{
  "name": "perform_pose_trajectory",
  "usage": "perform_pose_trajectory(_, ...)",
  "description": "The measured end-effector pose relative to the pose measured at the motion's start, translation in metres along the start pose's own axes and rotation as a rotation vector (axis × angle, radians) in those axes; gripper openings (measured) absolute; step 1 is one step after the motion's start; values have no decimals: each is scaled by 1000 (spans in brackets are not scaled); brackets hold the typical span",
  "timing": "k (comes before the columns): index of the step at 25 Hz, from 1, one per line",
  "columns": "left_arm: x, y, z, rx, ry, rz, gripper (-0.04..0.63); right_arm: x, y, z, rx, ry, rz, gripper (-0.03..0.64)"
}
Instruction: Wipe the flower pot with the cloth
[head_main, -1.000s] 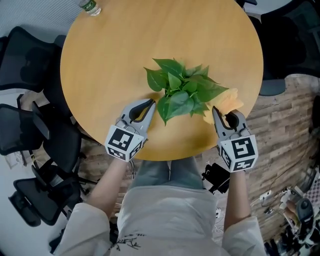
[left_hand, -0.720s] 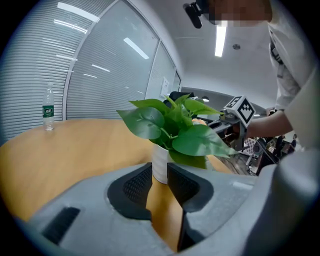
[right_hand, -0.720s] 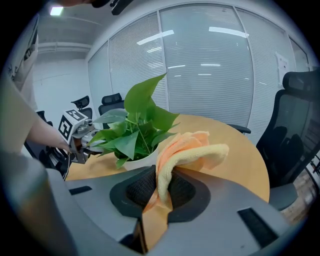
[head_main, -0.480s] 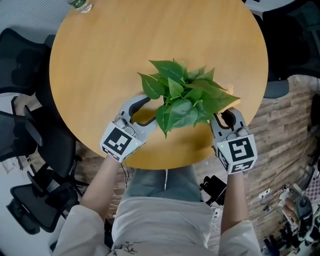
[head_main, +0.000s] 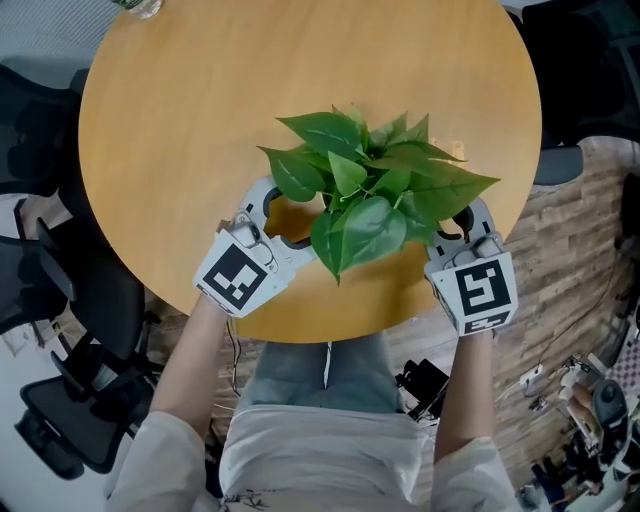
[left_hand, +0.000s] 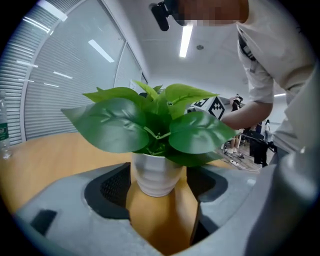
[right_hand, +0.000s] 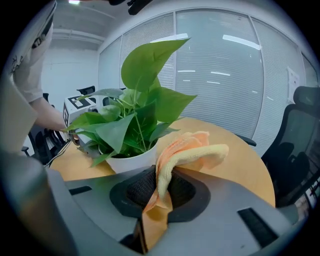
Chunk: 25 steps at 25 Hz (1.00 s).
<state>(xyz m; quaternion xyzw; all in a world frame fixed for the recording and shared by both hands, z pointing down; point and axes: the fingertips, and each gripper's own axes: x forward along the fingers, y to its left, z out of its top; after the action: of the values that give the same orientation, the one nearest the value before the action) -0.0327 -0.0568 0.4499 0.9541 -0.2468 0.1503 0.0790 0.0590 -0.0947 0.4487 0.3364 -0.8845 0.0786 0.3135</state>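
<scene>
Table: a round light-wood table (head_main: 200, 100) carries everything; its near edge is just in front of the person.
Pot: a small white ribbed flower pot (left_hand: 155, 175) stands upright on the table near that edge. In the head view it is hidden under its own broad green leaves (head_main: 370, 190).
Left gripper: the left gripper (left_hand: 157, 185) lies low on the table with its jaws spread apart. The pot stands between their tips, bare wood showing in the gap behind it. Whether the pads touch the pot cannot be told.
Right gripper: the right gripper (right_hand: 160, 195) has its jaws closed on a soft yellow-orange cloth (right_hand: 185, 155).
Cloth: it rises out of the jaws and folds over forward, its free end hanging just beside the pot's rim (right_hand: 132, 162), on the pot's right side.
Grippers together: they flank the plant, left and right, each with its marker cube toward the person.
Surroundings: black office chairs (head_main: 60, 300) stand beside the table; a clear plastic bottle (head_main: 140, 6) sits at the far edge.
</scene>
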Motion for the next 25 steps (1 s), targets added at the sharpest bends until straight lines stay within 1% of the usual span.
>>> perform_pose_trajectory(1, 1, -1, 1, 2, -5, -13, 345, 2, 0, -1, -18, 4, 2, 54)
perform_pose_trajectory(5, 4, -3, 0, -40, -11, -46, 344, 10, 5, -1, -88, -13, 35, 54)
perform_pose_trajectory(8, 5, -3, 0, -42, -10, -51, 344, 15, 9, -1, -145, -27, 55, 54)
perform_pose_trajectory(12, 5, -3, 0, -51, -15, -46, 344, 14, 12, -1, -188, -28, 68, 54)
perform_pose_trajectory(17, 5, -2, 0, -59, -22, -44, 344, 12, 16, -2, -209, -22, 63, 54)
perform_pose_trajectory(25, 6, -4, -1, -113, -29, -23, 344, 3, 21, -6, -216, -12, 52, 54)
